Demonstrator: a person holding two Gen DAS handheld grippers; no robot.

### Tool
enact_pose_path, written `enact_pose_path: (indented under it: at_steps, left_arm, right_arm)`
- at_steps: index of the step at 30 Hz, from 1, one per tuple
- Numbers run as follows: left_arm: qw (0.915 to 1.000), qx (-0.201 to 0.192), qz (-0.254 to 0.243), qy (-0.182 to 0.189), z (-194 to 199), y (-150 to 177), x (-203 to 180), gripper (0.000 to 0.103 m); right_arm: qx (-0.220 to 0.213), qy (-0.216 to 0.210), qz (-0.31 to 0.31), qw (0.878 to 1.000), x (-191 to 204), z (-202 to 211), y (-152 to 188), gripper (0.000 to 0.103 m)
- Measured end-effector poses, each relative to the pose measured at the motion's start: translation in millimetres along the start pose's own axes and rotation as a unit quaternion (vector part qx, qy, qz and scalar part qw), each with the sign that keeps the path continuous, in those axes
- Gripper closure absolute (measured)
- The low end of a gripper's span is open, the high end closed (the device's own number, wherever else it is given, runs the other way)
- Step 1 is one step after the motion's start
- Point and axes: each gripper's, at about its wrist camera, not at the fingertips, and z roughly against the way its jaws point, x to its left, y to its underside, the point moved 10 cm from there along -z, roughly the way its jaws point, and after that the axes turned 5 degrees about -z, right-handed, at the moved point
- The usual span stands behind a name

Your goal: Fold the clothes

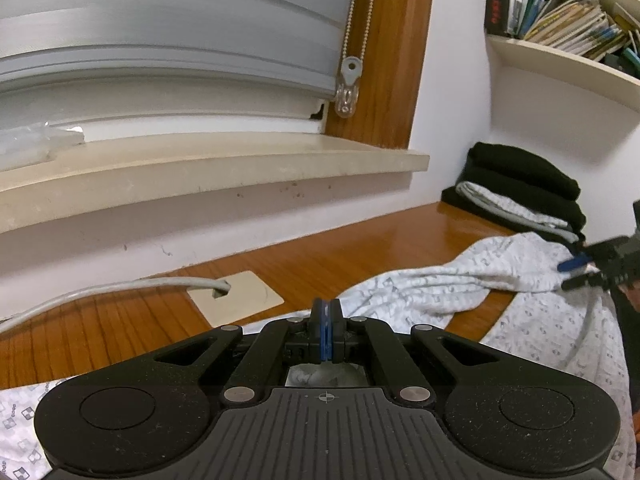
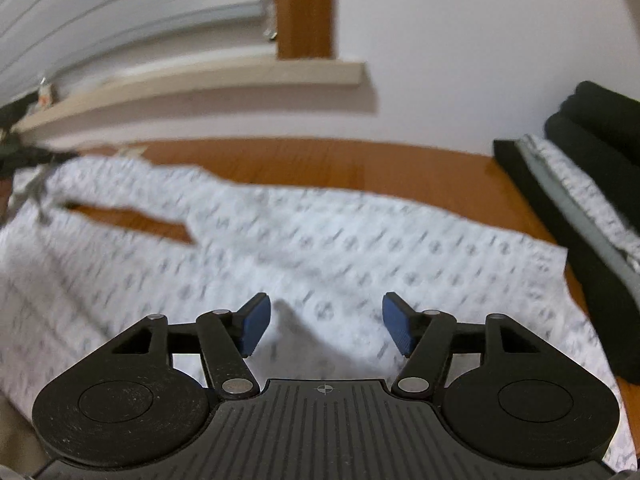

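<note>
From the left wrist we are seeing one left gripper (image 1: 326, 334) with its two blue pads pressed flat together; whether cloth is caught between them we cannot tell. One white patterned garment (image 1: 532, 308) is lying across the wooden table (image 1: 304, 264), spreading from under this gripper to the right. One right gripper (image 1: 576, 274) is showing at the right edge, its two fingers spread over the cloth. One stack (image 1: 520, 196) of folded clothes is sitting against the wall behind, three black pieces and one light one by our count. One grey cable (image 1: 108, 290) is running into a beige plate (image 1: 236, 298).

From the right wrist we are seeing the right gripper (image 2: 326, 328) standing spread, nothing between its two pads, poised over the garment (image 2: 320, 236). The stack (image 2: 580, 184) is sitting at the right, the table (image 2: 340, 164) showing beyond.
</note>
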Motion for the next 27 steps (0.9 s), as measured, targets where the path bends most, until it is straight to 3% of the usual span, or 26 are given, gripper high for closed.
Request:
enact_pose_path:
  at_steps: [3, 4, 5, 8, 15, 16, 18, 19, 20, 24, 27]
  left_arm:
    - [1.0000, -0.001, 0.000, 0.000, 0, 0, 0, 0.103]
    - [1.0000, -0.001, 0.001, -0.001, 0, 0, 0, 0.103]
    - [1.0000, -0.001, 0.001, -0.001, 1, 0, 0, 0.103]
    - [1.0000, -0.008, 0.002, 0.004, 3, -3, -1, 0.103]
    - [0.9997, -0.020, 0.001, 0.013, 8, -8, -5, 0.103]
    - [0.9997, -0.018, 0.000, 0.015, 7, -7, -5, 0.103]
    - [0.9998, -0.012, -0.002, 0.016, 4, -5, -6, 0.103]
    - [0.9998, -0.009, -0.003, 0.015, 3, -4, -6, 0.103]
    - [0.9999, -0.005, -0.003, 0.013, 2, -3, -6, 0.103]
    - [0.9999, -0.003, -0.003, 0.014, 0, -1, -5, 0.103]
    - [0.9998, 0.001, -0.009, 0.015, -1, 0, -8, 0.103]
  right_arm:
    - [0.013, 0.004, 0.003, 1.000, -6, -7, 5, 0.049]
    - [0.014, 0.002, -0.001, 1.000, -10, -8, 3, 0.063]
    - [0.013, 0.002, -0.005, 1.000, -14, -8, 0, 0.092]
    - [-0.004, 0.013, -0.017, 1.000, -27, -2, -21, 0.096]
    - [-0.097, 0.059, -0.004, 0.993, -45, -16, -119, 0.097]
    - [-0.109, 0.069, -0.004, 0.992, -48, -23, -134, 0.096]
    - [-0.112, 0.091, -0.018, 0.989, -59, -44, -154, 0.084]
    - [-0.108, 0.105, -0.027, 0.988, -63, -54, -158, 0.065]
    - [-0.105, 0.114, -0.034, 0.987, -66, -62, -160, 0.053]
    - [-0.108, 0.107, -0.040, 0.988, -65, -70, -145, 0.048]
    - [-0.095, 0.085, -0.037, 0.991, -63, -67, -119, 0.034]
